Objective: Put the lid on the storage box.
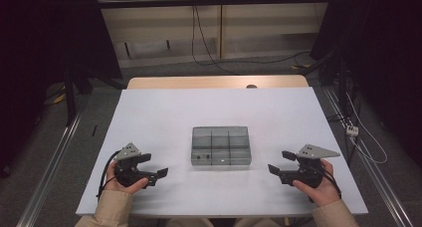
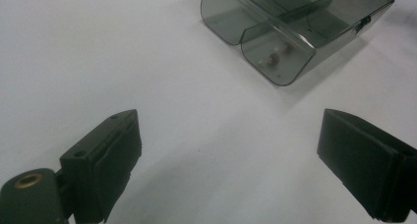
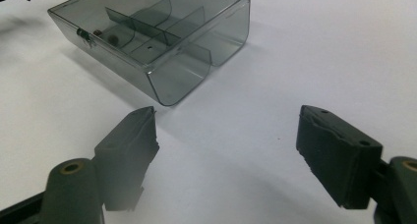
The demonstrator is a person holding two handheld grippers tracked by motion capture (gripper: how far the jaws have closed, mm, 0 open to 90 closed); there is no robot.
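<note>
Your kit: beige sleeves (image 1: 113, 207); two black grippers, left gripper (image 1: 152, 166) and right gripper (image 1: 278, 162), grey three-cornered top plates, black trailing cables, brass-ringed screw holes.

Box (image 1: 221, 146) sits on the table (image 1: 164, 112), near its middle, slightly toward the person's edge. Inside: dividers splitting it into compartments; small parts (image 2: 275, 54) lie in the near-left one (count unclear). Left gripper (image 1: 155, 166) over the table to the box's left, apart from it, jaws pointing inward at it. Right gripper (image 1: 278, 162) mirrors it on the box's right, likewise apart. Each gripper rides in a hand at the near table edge. Behind the table: floor, cables (image 1: 199, 43), a wall.
</note>
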